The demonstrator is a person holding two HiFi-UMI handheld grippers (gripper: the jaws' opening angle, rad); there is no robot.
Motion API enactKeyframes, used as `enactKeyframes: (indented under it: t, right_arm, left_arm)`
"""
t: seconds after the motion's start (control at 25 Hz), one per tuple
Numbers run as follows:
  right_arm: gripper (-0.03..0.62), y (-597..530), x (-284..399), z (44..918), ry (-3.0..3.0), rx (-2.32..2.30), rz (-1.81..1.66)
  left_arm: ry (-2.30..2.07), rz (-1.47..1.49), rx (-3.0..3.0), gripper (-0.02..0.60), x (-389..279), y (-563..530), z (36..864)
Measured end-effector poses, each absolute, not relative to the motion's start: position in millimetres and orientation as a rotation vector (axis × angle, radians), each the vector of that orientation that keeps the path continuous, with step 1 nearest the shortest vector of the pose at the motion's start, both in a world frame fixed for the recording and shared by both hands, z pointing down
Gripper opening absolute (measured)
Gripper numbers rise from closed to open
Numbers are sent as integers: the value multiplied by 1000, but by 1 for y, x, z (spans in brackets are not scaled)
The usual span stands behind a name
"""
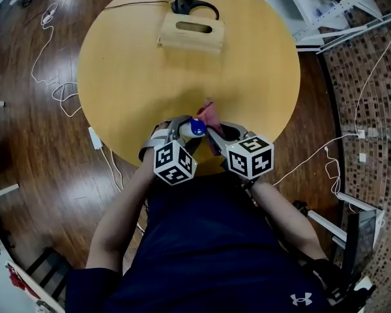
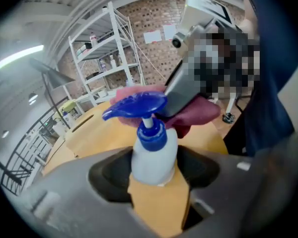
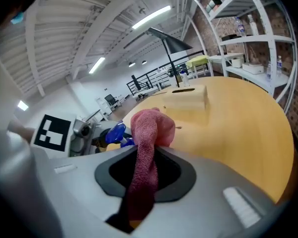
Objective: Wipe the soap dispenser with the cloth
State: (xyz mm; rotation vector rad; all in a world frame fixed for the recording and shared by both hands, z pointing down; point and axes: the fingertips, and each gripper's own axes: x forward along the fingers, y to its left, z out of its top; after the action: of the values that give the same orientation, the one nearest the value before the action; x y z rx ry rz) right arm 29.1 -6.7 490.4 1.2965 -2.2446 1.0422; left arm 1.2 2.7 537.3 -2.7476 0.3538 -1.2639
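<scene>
A small white soap dispenser (image 2: 154, 157) with a blue pump head (image 2: 136, 105) stands upright at the near edge of the round wooden table (image 1: 150, 77). My left gripper (image 2: 156, 175) is shut on its body, one pad on each side. A pink-red cloth (image 3: 148, 133) is clamped in my shut right gripper (image 3: 145, 170), its bunched end sticking out past the jaw tips. In the head view the cloth (image 1: 210, 111) lies just right of and behind the dispenser (image 1: 196, 128), against the pump head. The two grippers (image 1: 186, 128) (image 1: 215, 130) sit side by side.
A wooden tissue box (image 1: 191, 31) and a black lamp base (image 1: 194, 8) stand at the far side of the table. White cables (image 1: 58, 90) trail over the wooden floor at the left. White metal shelving (image 2: 109, 58) stands along a brick wall.
</scene>
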Motion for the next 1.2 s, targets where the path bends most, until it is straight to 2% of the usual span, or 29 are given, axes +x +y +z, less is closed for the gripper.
enactKeyframes:
  t: [0.24, 0.52, 0.68, 0.8, 1.04, 1.2]
  right_arm:
    - [74, -51, 40, 503, -2210, 1225, 977]
    - [74, 6, 42, 496, -2224, 1262, 1001]
    - [74, -30, 58, 505, -2216, 1344, 928]
    - [74, -47, 79, 509, -2176, 1431, 1017]
    - [74, -9, 41, 495, -2311, 1268, 994]
    - [74, -8, 54, 510, -2280, 1295, 992]
  left_arm:
    - [364, -1305, -2746, 278, 11, -4, 538]
    - [366, -1344, -2728, 278, 14, -3, 537]
    - [397, -1336, -2740, 278, 13, -4, 538]
    - [404, -1346, -2733, 278, 14, -2, 538]
    - [418, -1347, -2722, 278, 13, -7, 542]
    - [454, -1343, -2731, 278, 20, -4, 551]
